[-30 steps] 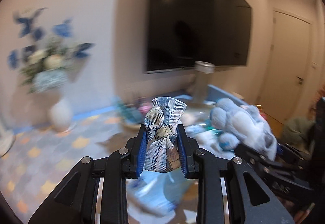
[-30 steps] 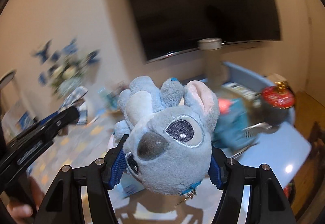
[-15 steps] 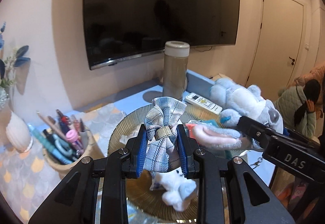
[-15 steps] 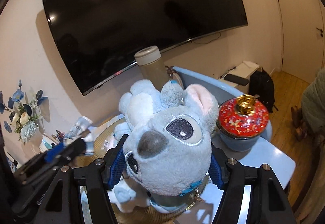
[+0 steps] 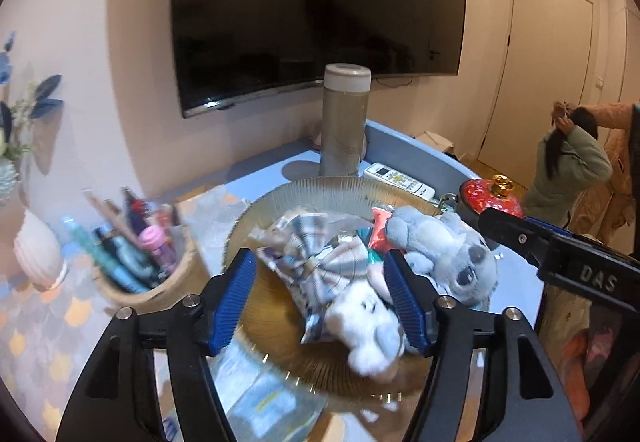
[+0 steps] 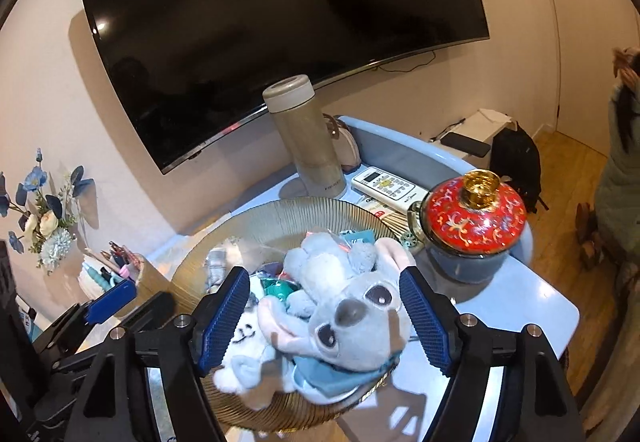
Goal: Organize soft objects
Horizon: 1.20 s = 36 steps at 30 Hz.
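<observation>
On the wall behind: a dark television point(image 6: 280, 25) hangs above the tabletop's far edge; a pale door point(image 5: 548, 65) stands to the right.
Tabletop point(image 6: 532, 314): blue, carrying every item below.
Ribbed dish point(image 5: 340, 189): amber glass, wide and shallow, in the middle of the tabletop, holding the soft toys.
Left tongs point(image 5: 322, 302): spread wide and gripping nothing, the blue pads point(image 5: 236, 298) hanging apart on either side of the plaid bow.
Right tongs point(image 6: 326, 318): likewise released, pads clear of the grey plush on both sides.
Grey plush point(image 6: 352, 310): big-eyed, pink-eared, lying in the dish between the right tongs, resting partly on the white plush.
White plush point(image 5: 368, 326): lies at the dish's near side, touching the bow and the grey plush.
Plaid bow point(image 5: 320, 266): blue and white, blurred, lying in the dish between the left tongs' pads.
Flask point(image 6: 308, 133): tall, tan, white-capped, upright just behind the dish.
Red-lidded pot point(image 6: 474, 226): right of the dish, gold knob on top.
Pen holder point(image 5: 144, 266): left of the dish, full of pens.
Remote control point(image 6: 388, 187): white, flat, between flask and pot.
</observation>
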Each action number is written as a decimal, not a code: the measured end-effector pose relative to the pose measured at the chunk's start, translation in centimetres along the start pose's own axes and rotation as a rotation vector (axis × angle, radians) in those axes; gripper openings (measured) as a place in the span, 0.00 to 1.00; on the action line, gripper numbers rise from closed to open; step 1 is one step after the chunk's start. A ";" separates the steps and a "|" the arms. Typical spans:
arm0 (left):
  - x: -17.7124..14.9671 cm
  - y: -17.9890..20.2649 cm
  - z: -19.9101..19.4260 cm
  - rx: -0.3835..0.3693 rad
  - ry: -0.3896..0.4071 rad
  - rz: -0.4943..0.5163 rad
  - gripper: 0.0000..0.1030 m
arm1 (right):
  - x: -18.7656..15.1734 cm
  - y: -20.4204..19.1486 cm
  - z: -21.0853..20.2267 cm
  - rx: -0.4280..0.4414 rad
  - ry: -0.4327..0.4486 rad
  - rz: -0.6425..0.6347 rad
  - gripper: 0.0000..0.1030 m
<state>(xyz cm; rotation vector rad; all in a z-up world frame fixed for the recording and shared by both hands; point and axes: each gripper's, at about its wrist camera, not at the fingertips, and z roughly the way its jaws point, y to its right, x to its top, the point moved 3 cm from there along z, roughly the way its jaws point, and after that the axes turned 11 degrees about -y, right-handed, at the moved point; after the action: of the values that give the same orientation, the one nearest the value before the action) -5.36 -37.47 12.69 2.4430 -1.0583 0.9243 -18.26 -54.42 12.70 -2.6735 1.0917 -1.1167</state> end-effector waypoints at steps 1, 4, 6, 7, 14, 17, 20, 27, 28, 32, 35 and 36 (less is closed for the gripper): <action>-0.4 -0.4 -1.0 0.007 0.013 -0.004 0.68 | -0.3 -0.2 -0.5 0.007 0.003 0.005 0.80; -1.6 -1.7 -4.3 0.029 0.064 -0.020 0.68 | -1.3 -1.3 -1.6 0.030 0.008 0.006 0.82; -2.5 -2.6 -6.8 0.048 0.111 -0.021 0.68 | -2.1 -2.7 -2.3 0.041 0.008 -0.015 0.82; -2.9 -3.1 -8.1 0.063 0.131 -0.022 0.68 | -2.5 -3.3 -2.6 0.044 0.010 -0.027 0.82; -6.5 -7.7 -15.8 0.131 0.203 -0.097 0.68 | -6.1 -10.9 -5.1 0.088 0.018 -0.172 0.83; -8.6 -10.3 -18.1 0.190 0.197 -0.151 0.68 | -8.2 -14.9 -5.9 0.105 0.021 -0.258 0.86; -11.3 -13.5 -19.3 0.273 0.156 -0.224 0.74 | -10.7 -18.9 -6.2 0.121 0.017 -0.343 0.91; -17.7 -19.8 -19.2 0.484 0.060 -0.319 0.77 | -17.0 -27.8 -3.5 0.142 -0.064 -0.541 0.91; -18.3 -20.4 -19.1 0.493 0.062 -0.315 0.79 | -17.7 -29.0 -2.9 0.147 -0.066 -0.566 0.91; -20.2 -23.6 -17.9 0.587 0.060 -0.358 0.92 | -19.7 -32.0 -0.3 0.151 -0.041 -0.630 0.91; -21.7 -26.1 -16.0 0.569 0.045 -0.416 0.93 | -20.8 -33.1 2.1 0.138 -0.028 -0.646 0.91; -22.2 -26.8 -15.2 0.567 0.041 -0.432 0.93 | -21.1 -33.3 2.7 0.153 -0.035 -0.647 0.91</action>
<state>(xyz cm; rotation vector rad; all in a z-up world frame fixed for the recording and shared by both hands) -3.65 0.17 8.03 2.9046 -0.2323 1.2310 -7.16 -16.85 7.69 -2.9713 0.1008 -1.1454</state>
